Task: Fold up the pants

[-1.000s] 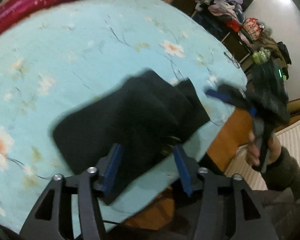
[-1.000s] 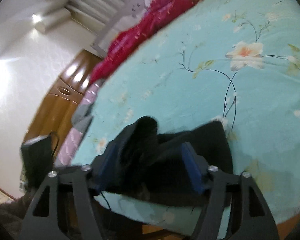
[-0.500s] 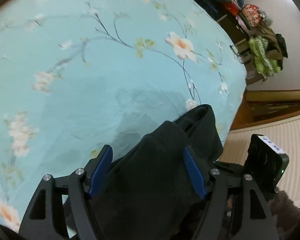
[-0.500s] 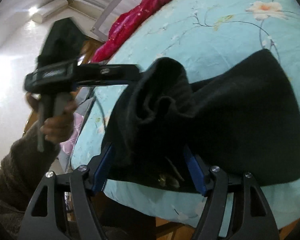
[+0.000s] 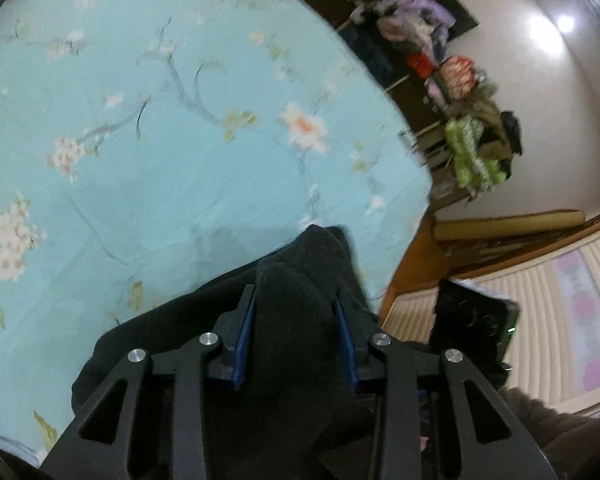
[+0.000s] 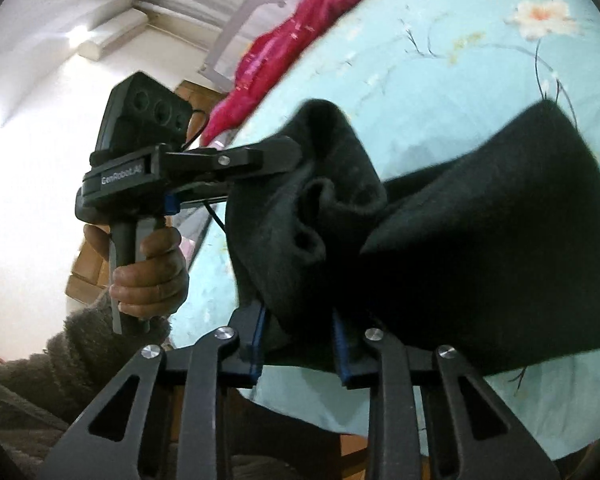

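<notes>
The black pants (image 5: 300, 280) lie bunched at the near edge of the bed. A thick fold of them stands up between the blue pads of my left gripper (image 5: 294, 300), whose jaws are closing and press on the cloth. In the right wrist view the pants (image 6: 480, 240) hang lifted and draped. My right gripper (image 6: 298, 320) is closing on their lower edge, with cloth filling the gap. There the left gripper (image 6: 276, 156) bites the top of the raised fold, held by a hand (image 6: 148, 276).
A light blue floral sheet (image 5: 160, 140) covers the bed. A red blanket (image 6: 284, 40) lies at its far side. Beyond the bed's right edge are wooden floor (image 5: 412, 272) and shelves piled with clothes (image 5: 460, 120). The right gripper's black body (image 5: 472, 320) is close by.
Both pairs of jaws have narrowed onto the black cloth. The left gripper has come in over the pants and taken the raised fold. The fabric now stands higher off the sheet.
</notes>
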{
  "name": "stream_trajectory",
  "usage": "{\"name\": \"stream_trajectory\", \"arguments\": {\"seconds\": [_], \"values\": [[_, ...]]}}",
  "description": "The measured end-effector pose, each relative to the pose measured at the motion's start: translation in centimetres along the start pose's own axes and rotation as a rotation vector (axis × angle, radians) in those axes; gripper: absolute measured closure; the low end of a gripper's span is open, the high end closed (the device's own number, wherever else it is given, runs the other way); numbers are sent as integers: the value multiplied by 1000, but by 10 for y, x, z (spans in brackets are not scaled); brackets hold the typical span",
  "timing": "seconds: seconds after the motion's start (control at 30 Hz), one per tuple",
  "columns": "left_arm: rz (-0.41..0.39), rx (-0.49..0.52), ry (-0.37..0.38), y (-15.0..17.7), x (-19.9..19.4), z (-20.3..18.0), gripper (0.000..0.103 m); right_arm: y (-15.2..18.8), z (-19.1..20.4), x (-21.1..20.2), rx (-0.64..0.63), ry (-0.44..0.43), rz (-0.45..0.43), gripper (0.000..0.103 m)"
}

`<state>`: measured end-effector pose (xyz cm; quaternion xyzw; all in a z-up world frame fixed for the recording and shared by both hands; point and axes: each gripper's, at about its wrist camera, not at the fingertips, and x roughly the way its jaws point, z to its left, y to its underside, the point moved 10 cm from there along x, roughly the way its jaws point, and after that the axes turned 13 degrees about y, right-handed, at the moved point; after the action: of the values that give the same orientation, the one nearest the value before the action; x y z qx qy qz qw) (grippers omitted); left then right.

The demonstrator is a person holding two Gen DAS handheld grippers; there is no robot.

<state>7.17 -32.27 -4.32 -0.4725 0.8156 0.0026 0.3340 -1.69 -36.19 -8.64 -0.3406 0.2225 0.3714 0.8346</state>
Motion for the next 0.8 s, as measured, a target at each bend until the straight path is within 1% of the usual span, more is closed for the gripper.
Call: {"name": "stream_trajectory", "arguments": {"seconds": [0.07,0.13,0.2,0.27,0.3,0.37,0.4,0.43,0.47,0.5,0.53,0.57,0.63,0.67,0.7,0.73,0.8], "values": [[-24,38,28,-4,-8,-28,67,-4,8,-17,-12,-34,-46,75],[-27,81,35,-8,0,-55,67,-10,11,-40,-24,-51,-106,75],[-7,128,15,-12,24,-74,66,-14,2,-61,3,-53,-158,75],[24,142,-11,-16,55,-80,66,-18,-18,-72,48,-34,-191,75],[39,140,-24,-16,65,-79,65,-16,-29,-75,74,-20,-199,75],[88,128,-97,-15,102,-64,65,-12,-61,-75,154,6,-191,75],[120,102,-144,-12,119,-50,65,-4,-77,-74,192,28,-178,74],[157,71,-196,-8,135,-34,65,0,-90,-67,224,39,-151,74],[172,43,-227,-5,143,-22,63,9,-107,-57,258,68,-104,73],[160,5,-223,-4,146,-14,61,12,-117,-51,274,100,-79,73],[140,-20,-206,-6,142,-15,60,17,-121,-45,292,105,-52,73],[124,-43,-188,-7,135,-18,59,17,-123,-48,318,67,-46,73],[82,-74,-144,-10,109,-31,56,11,-121,-59,315,34,-63,61],[53,-71,-125,-11,94,-38,55,8,-120,-67,289,41,-80,49],[20,-62,-115,-11,74,-43,47,4,-121,-77,265,67,-113,37],[-40,-57,-113,-10,47,-44,37,-1,-122,-85,246,91,-144,32],[-121,-67,-124,-3,9,-41,34,-14,-123,-98,217,108,-203,31]]}}
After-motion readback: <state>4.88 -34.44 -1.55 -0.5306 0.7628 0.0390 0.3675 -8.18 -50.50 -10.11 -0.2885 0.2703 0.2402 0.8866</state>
